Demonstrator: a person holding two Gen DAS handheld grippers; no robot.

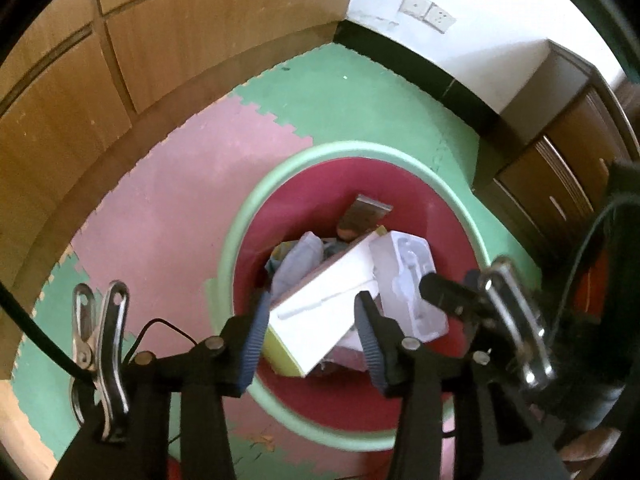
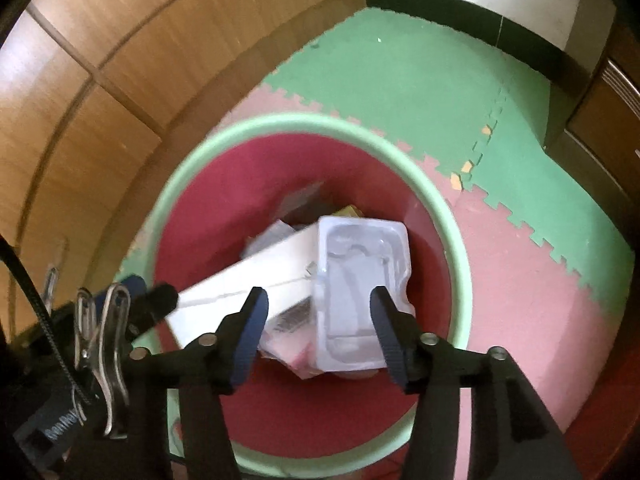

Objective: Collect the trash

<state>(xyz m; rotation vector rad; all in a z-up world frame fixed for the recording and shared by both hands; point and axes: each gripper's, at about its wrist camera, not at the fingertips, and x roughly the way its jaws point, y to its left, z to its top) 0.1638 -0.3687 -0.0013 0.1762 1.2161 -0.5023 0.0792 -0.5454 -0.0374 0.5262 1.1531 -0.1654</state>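
Observation:
A round bin with a green rim [image 1: 236, 216] [image 2: 460, 248] and a red inside stands on the floor mat below both grippers. In it lie a long white box [image 1: 316, 320] [image 2: 248, 276], a white moulded plastic tray [image 1: 404, 276] [image 2: 356, 264], a grey foil packet [image 1: 364, 210] and crumpled bluish paper [image 1: 298, 260]. My left gripper [image 1: 312, 298] hangs open over the box, its pads clear of it. Over the plastic tray my right gripper [image 2: 319, 292] is open too, holding nothing. Each gripper shows at the edge of the other's view.
The floor is a pink and green foam puzzle mat [image 1: 168, 208] [image 2: 520, 272]. Wooden wardrobe doors [image 1: 80, 80] rise on the left. A white wall with sockets [image 1: 428, 12] stands behind, and a wooden drawer cabinet [image 1: 560, 152] is at the right.

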